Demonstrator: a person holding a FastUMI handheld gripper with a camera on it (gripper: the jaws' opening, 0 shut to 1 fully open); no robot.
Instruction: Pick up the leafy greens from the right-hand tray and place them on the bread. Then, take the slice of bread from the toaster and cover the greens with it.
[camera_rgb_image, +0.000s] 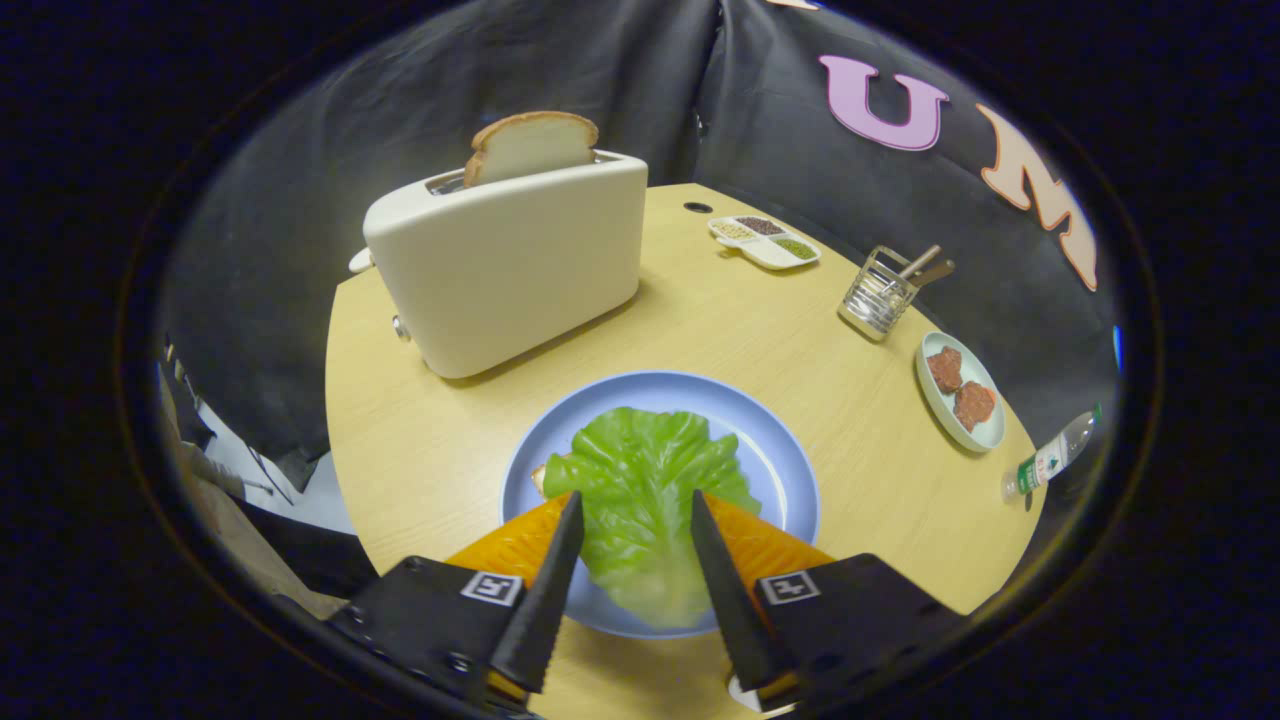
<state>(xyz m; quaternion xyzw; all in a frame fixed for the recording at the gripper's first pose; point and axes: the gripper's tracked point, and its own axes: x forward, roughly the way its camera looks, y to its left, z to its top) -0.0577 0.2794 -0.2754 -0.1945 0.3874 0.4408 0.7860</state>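
Wooden table (430, 450); leafy greens (640, 490) on blue plate (780, 450), between wide-spread gripper (638, 510) fingers, ungripped.

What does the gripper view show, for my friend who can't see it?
A green lettuce leaf lies over bread on a round blue plate, between the open tool fingers. Beyond stands a cream toaster holding a bread slice on the wooden table.
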